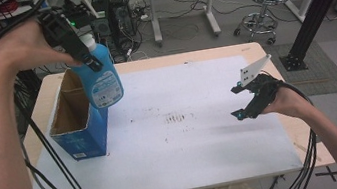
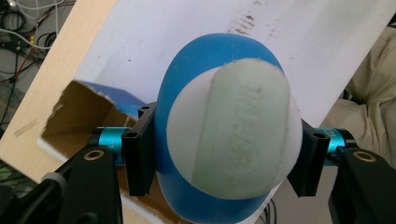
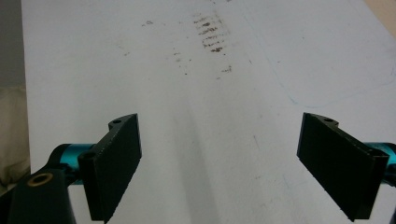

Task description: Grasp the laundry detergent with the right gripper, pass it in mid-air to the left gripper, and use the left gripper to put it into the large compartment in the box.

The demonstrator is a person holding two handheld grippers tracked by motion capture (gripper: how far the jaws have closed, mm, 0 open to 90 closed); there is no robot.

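Blue plastic fills my left claw [image 1: 92, 61] — a blue detergent bottle [image 1: 102, 81] with a white cap, clamped at its neck between the two black jaws and held in the air, tilted, just above the right edge of the open cardboard box [image 1: 75, 119]; in the left gripper view the bottle [image 2: 187, 70] is seen from its cap end, jaws pressed against both sides, with the box [image 2: 79, 116] below and to the left. That box stands upright at the left of the white surface [image 1: 189, 142], blue outside, brown inside; my right claw [image 1: 241, 99] hovers well apart over the right side of the surface — jaws spread wide, nothing between them but the bare, scuffed sheet [image 3: 210, 116].
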